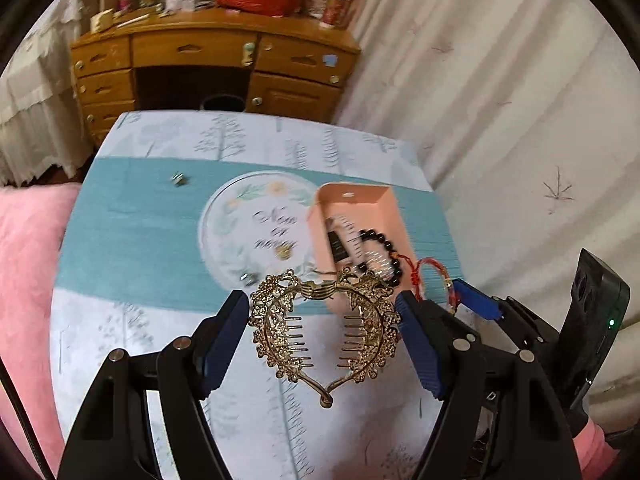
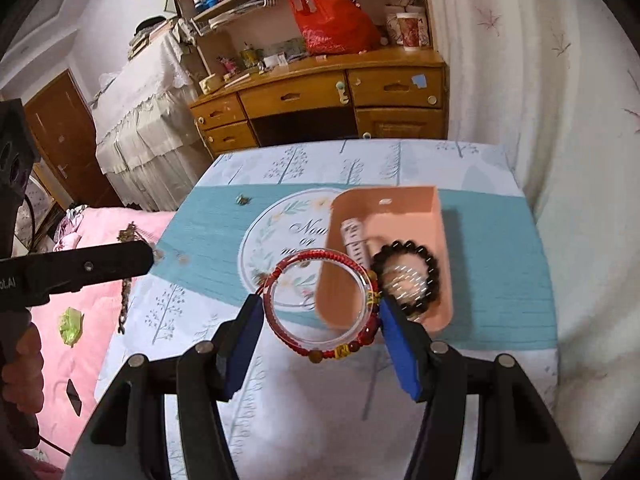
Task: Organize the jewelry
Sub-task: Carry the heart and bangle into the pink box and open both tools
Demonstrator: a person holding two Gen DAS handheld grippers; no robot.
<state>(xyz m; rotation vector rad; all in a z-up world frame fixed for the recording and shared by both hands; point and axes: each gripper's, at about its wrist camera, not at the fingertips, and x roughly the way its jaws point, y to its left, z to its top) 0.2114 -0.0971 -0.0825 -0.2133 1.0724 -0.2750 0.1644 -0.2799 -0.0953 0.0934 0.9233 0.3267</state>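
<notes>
My left gripper (image 1: 322, 304) is shut on a gold filigree hair clip (image 1: 280, 320), held above the table just before the pink tray (image 1: 356, 196). My right gripper (image 2: 320, 312) is shut on a clear bangle wrapped in red cord (image 2: 320, 344), held over the near left corner of the pink tray (image 2: 400, 204). In the tray lie a dark bead bracelet (image 2: 412, 248), a sparkling bracelet (image 2: 408, 280) and a white strip (image 2: 354, 240). The bead bracelet also shows in the left wrist view (image 1: 380, 240).
The table has a blue and white cloth (image 2: 200, 240). Small loose pieces lie on it: one at the far left (image 1: 178, 179), a gold one (image 1: 283, 252) and a silver one (image 1: 248, 279) near the middle. A wooden desk (image 1: 216, 60) stands behind, a pink bed (image 2: 80, 320) on the left.
</notes>
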